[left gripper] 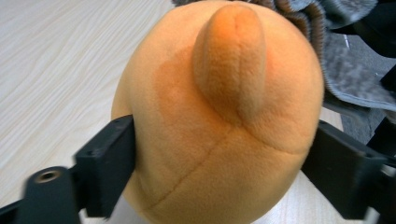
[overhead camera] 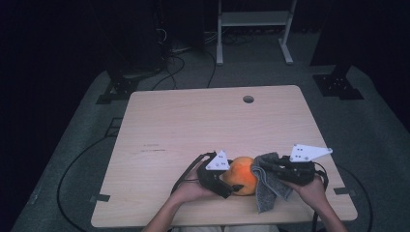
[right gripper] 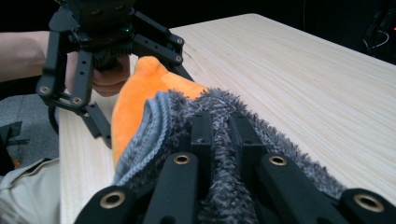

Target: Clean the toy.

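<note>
An orange plush toy (overhead camera: 243, 175) lies near the table's front edge. My left gripper (overhead camera: 233, 178) comes at it from the left, and in the left gripper view its two black jaws rest against both sides of the plush (left gripper: 219, 93). My right gripper (overhead camera: 269, 165) is shut on a grey fluffy cloth (overhead camera: 268, 188) that drapes over the plush's right side and hangs to the table. In the right gripper view the cloth (right gripper: 280, 140) is bunched between the closed jaws, right up against the orange plush (right gripper: 135, 98).
The light wooden table (overhead camera: 193, 125) has a round cable hole (overhead camera: 248, 99) near its far edge. A white metal stand (overhead camera: 254, 19) and dark equipment bases stand on the floor beyond, with cables trailing around.
</note>
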`<state>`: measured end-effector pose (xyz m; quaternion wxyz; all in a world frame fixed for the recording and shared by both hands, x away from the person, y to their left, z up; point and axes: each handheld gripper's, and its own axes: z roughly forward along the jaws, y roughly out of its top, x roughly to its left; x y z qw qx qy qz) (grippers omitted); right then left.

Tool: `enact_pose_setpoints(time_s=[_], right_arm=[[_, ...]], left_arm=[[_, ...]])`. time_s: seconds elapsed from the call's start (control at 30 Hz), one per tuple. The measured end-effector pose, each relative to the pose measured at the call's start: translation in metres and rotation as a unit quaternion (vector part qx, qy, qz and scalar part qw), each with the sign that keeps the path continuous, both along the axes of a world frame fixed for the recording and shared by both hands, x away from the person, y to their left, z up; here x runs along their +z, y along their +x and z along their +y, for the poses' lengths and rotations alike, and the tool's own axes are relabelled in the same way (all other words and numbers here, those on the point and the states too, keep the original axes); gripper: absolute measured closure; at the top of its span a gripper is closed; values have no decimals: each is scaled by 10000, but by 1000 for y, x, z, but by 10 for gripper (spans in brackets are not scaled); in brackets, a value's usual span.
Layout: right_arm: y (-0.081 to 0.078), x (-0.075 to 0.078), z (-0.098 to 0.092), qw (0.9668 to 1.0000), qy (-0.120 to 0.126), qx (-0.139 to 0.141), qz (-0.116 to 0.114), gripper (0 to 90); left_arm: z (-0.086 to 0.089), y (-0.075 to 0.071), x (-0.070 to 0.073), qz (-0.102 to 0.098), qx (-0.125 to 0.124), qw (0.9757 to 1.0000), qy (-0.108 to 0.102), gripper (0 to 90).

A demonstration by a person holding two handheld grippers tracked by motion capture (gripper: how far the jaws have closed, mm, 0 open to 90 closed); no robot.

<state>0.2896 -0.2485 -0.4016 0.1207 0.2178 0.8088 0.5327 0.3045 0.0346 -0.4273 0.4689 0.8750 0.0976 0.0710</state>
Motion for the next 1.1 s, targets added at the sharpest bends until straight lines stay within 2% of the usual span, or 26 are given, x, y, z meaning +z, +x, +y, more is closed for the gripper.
enact_pose_setpoints(time_s=[0.07,0.13,0.17,0.23,0.27,0.3,0.33,0.4,0.5,0.6,0.87,1.0,1.1], right_arm=[[-6,5,3,9999,37,124,-53,813],[-10,11,12,9992,87,378,-54,813],[-12,14,20,9988,25,470,-103,814],[-10,22,32,9980,-87,586,-208,815],[-8,25,36,9979,-94,606,-192,815],[-8,25,36,9979,-94,606,-192,815],[-1,29,44,9973,-189,685,-168,816],[4,27,45,9970,-296,708,-118,817],[13,21,36,9982,-234,544,94,818],[17,14,23,9990,-177,353,210,819],[16,-5,-12,9984,-200,-7,524,818],[12,-9,-20,9982,-182,-61,573,818],[8,-5,-15,9988,-96,-4,475,818]], left_arm=[[-3,-5,-1,-199,-81,9998,32,238],[-6,-9,-1,-375,-166,9991,139,252],[-9,-12,0,-480,-169,9985,180,253],[-10,-14,-1,-529,-170,9983,173,268],[-11,-17,-1,-623,-224,9975,234,277],[-11,-17,-1,-623,-224,9975,234,286],[-11,-19,-2,-693,-257,9969,288,288],[-8,-19,-3,-661,-249,9972,255,296],[-5,-18,-5,-644,-266,9974,187,298],[-6,-19,-6,-683,-265,9971,204,283],[-2,-18,-6,-629,-300,9974,189,276],[-3,-19,-7,-673,-316,9970,193,274],[-3,-19,-8,-625,-308,9974,166,270]])
